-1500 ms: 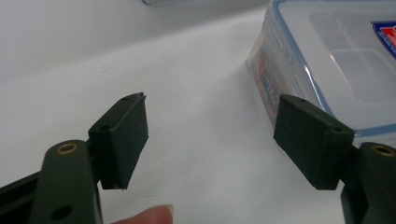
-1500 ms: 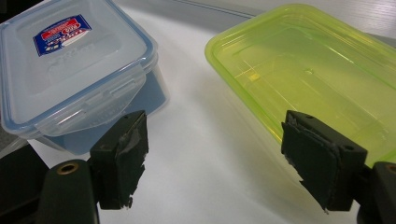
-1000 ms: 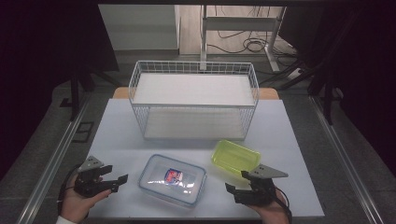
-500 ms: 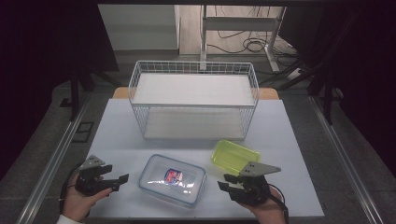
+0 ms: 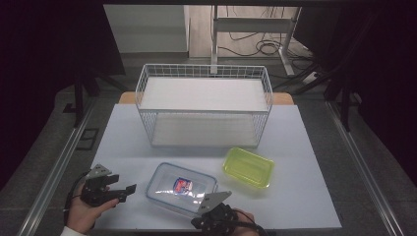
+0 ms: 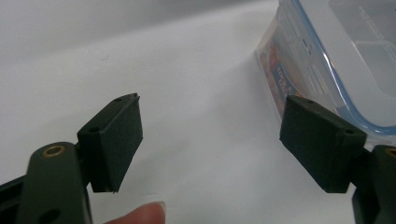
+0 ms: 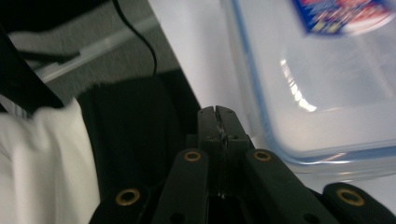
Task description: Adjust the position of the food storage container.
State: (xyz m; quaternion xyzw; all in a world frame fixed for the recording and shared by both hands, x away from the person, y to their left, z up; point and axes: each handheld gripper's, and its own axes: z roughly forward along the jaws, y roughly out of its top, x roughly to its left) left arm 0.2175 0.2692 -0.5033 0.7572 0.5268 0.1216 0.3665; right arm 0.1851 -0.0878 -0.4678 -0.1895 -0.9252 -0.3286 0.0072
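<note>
Left gripper [image 5: 129,189] has its jaws spread wide, nothing between them; right gripper [image 7: 217,112] jaws are pressed together, empty, at the near edge of the clear lidded box [image 5: 181,187] — rounded rectangle, blue seal. Two containers on the white surface [image 5: 314,196] — that one and one yellow-green tray [image 5: 249,167]. One white wire basket [image 5: 204,104] behind.

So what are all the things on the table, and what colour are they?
Wire basket: one, white, at the far middle of the table.
Food container with lid: one, clear with a blue rim and a red and blue label, near edge, middle.
Plastic tub: one, yellow-green, no lid, just right of the clear container.
Table: one, white top.
Left gripper: one, black, jaws open, left of the clear container.
Right gripper: one, black, jaws shut, at the container's near edge.
</note>
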